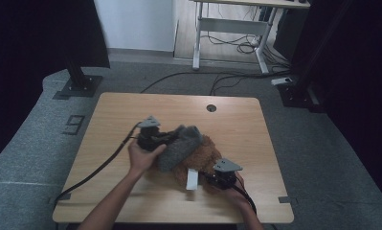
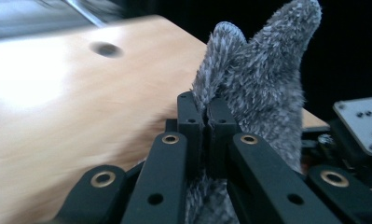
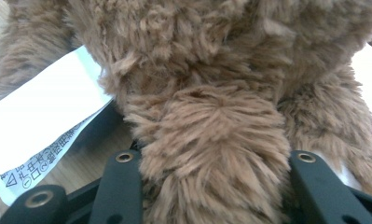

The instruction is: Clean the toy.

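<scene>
A brown plush toy (image 1: 205,158) lies on the wooden table (image 1: 131,110), right of centre, with a white printed label (image 1: 192,178) sticking out toward the front. A grey fuzzy cloth (image 1: 180,146) drapes over the toy's left side. My left gripper (image 1: 165,140) is shut on this grey fuzzy cloth (image 2: 263,79), whose pile bulges up between the closed fingertips (image 2: 191,116) and lifts off the tabletop. My right gripper (image 1: 210,176) is shut on a thick furry limb of the brown plush toy (image 3: 211,135). The fur hides its pads, and the label (image 3: 44,121) hangs to the left.
A round cable hole (image 1: 211,108) sits near the table's far edge. A black cable (image 1: 97,170) trails from the left gripper over the front left corner. Beyond the table are a black stand base (image 1: 78,86), floor cables (image 1: 236,76) and a white desk frame (image 1: 231,26).
</scene>
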